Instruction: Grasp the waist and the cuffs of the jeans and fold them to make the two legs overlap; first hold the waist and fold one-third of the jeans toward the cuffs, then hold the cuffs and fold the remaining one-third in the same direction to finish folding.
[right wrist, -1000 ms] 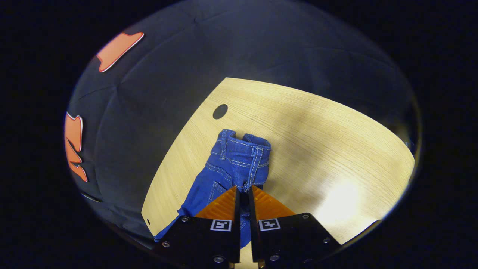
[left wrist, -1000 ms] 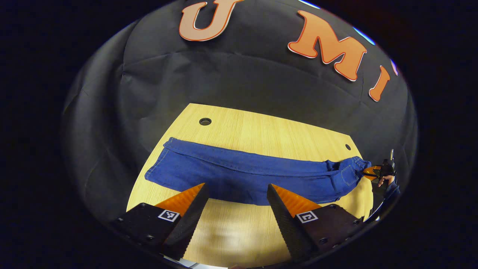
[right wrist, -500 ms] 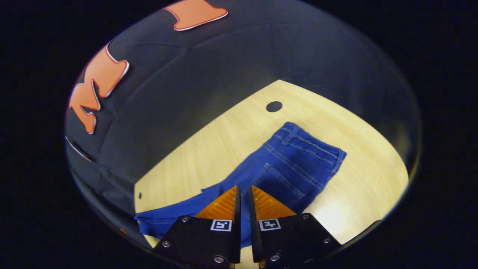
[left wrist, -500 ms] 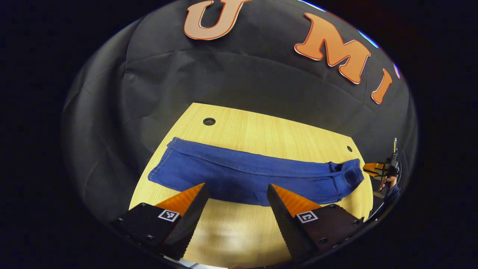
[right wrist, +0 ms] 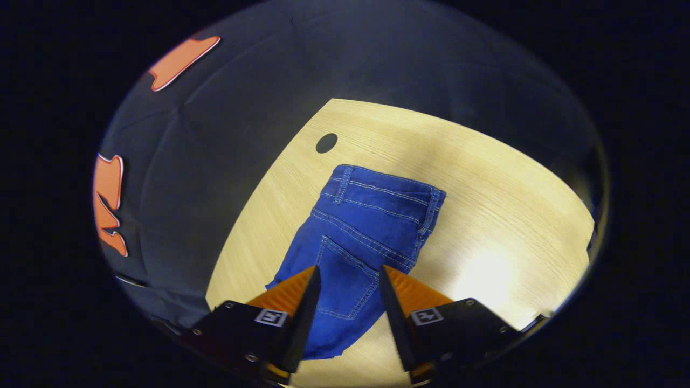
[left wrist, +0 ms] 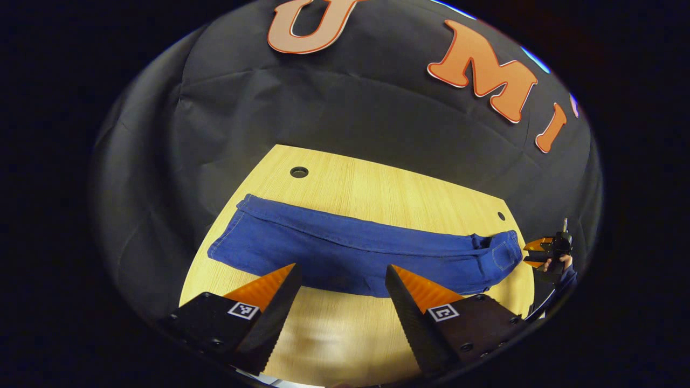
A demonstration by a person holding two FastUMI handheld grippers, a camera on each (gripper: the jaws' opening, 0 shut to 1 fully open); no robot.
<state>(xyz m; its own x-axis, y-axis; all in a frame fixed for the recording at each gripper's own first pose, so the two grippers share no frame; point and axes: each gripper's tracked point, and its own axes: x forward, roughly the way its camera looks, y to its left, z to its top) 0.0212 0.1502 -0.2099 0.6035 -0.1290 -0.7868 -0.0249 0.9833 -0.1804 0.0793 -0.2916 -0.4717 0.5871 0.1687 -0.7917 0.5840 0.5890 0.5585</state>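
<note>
Jeans [left wrist: 350, 253] lie flat on the table [left wrist: 377, 188] just ahead of both hand-held grippers, left [left wrist: 342, 269] and right [right wrist: 347, 269], each with fingers apart.

Dim booth, tabletop [right wrist: 501, 226] glare, fisheye warp

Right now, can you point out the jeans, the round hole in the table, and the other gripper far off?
jeans [left wrist: 345, 256]: left gripper view, mid-leg fabric.
round hole [right wrist: 326, 143]: right gripper view, its dark centre.
right gripper [left wrist: 533, 253]: left gripper view, between its orange fingers.
</note>
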